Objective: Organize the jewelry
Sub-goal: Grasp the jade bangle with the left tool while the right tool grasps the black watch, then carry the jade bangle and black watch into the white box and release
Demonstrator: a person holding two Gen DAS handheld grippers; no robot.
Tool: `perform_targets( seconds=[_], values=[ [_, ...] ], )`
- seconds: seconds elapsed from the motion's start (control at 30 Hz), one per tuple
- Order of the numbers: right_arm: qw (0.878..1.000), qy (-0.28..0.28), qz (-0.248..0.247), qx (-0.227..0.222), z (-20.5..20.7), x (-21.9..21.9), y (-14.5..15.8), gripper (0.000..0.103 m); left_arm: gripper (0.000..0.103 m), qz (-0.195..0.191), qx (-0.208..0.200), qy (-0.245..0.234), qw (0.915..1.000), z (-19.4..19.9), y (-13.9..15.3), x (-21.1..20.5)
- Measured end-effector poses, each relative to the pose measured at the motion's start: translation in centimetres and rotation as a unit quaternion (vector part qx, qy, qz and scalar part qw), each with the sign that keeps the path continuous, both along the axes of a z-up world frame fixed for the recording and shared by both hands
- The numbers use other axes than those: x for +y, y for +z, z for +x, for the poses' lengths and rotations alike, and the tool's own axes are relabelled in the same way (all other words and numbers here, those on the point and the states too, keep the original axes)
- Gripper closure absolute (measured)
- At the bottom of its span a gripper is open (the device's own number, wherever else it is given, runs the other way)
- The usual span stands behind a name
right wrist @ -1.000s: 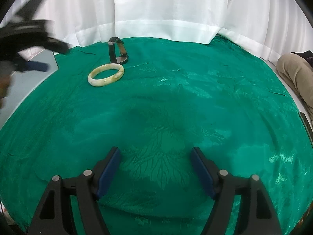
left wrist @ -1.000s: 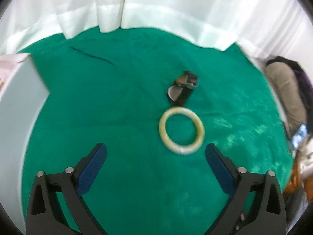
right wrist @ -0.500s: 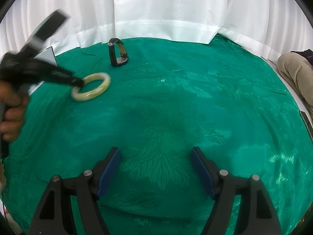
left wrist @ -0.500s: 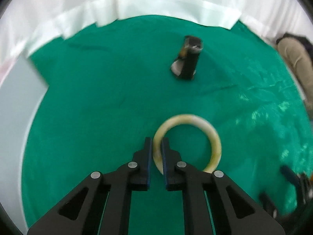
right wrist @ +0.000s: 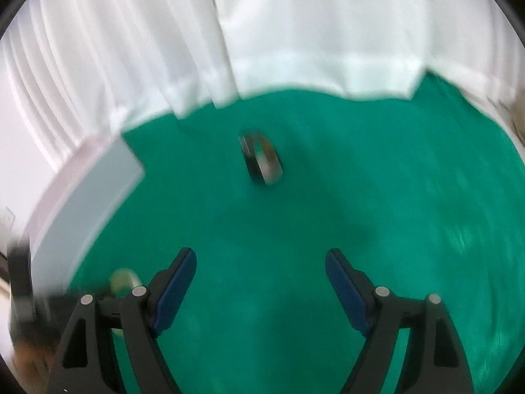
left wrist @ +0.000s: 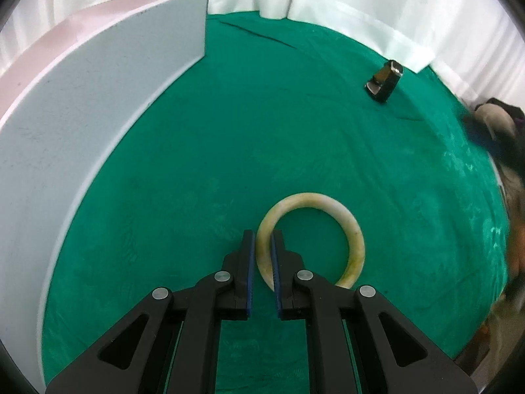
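Note:
My left gripper [left wrist: 262, 236] is shut on the near-left rim of a pale yellow-white bangle [left wrist: 347, 226] and holds it over the green cloth [left wrist: 279, 131]. A black wristwatch [left wrist: 384, 82] stands on edge at the far right of the left wrist view. In the blurred right wrist view the watch [right wrist: 261, 159] lies straight ahead, well beyond my right gripper [right wrist: 261, 256], which is open and empty. The bangle [right wrist: 121, 279] shows as a pale blur at that view's lower left.
A white box with a pink top [left wrist: 82, 92] stands along the left of the cloth; it also shows in the right wrist view [right wrist: 85, 190]. White curtains [right wrist: 295, 26] hang behind the table. A seated person [left wrist: 498, 124] is at the right edge.
My left gripper has swung left with the bangle, bringing the white box into view. My right gripper has moved forward toward the watch, and its view is blurred.

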State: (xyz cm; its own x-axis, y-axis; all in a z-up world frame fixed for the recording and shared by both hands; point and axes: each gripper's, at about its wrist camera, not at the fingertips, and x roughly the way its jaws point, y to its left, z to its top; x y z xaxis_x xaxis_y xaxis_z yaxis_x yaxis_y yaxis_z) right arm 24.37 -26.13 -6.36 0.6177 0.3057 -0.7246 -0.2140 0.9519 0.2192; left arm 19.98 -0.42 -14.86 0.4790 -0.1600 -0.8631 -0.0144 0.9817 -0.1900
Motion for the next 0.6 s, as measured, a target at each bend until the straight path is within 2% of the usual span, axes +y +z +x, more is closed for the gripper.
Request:
perform_targets(
  seconds=[0.1, 0.17, 0.2, 0.23, 0.27, 0.37, 0.4, 0.6],
  values=[
    [1.000, -0.012, 0.007, 0.008, 6.1, 3.1, -0.6, 0.020, 0.089, 0.005, -0.010, 0.006, 0.9999, -0.8, -0.3, 0.2],
    [0.999, -0.037, -0.011, 0.017, 9.5, 4.5, -2.0, 0.026, 0.086, 0.015, -0.017, 0.002, 0.9998, -0.6, -0.2, -0.5],
    [0.999, -0.042, -0.017, 0.025, 10.4, 4.8, -2.6, 0.050, 0.086, 0.021, -0.019, 0.001, 0.9996, -0.8, -0.2, -0.7],
    [0.998, -0.047, -0.026, 0.038, 11.6, 5.1, -3.3, 0.084, 0.089, 0.025, -0.021, -0.001, 0.9995, -0.8, -0.1, -0.8],
    [0.997, -0.056, -0.034, 0.044, 12.2, 5.0, -3.7, 0.086, 0.094, 0.026, -0.021, -0.001, 0.9995, -0.8, -0.1, -0.7],
    [0.997, -0.080, -0.008, 0.019, 10.9, 3.3, -2.3, 0.090, 0.095, -0.016, -0.018, 0.009, 0.9997, -1.1, 0.0, 0.7],
    [0.998, -0.069, 0.007, 0.013, 10.0, 2.8, -1.5, 0.097, 0.095, -0.025, -0.019, 0.013, 0.9994, -1.2, 0.0, 1.0],
    [1.000, 0.003, 0.007, -0.028, 4.3, 1.4, 3.3, 0.098, 0.095, -0.085, -0.027, 0.024, 0.9957, -2.6, 1.6, 2.7]
  ],
)
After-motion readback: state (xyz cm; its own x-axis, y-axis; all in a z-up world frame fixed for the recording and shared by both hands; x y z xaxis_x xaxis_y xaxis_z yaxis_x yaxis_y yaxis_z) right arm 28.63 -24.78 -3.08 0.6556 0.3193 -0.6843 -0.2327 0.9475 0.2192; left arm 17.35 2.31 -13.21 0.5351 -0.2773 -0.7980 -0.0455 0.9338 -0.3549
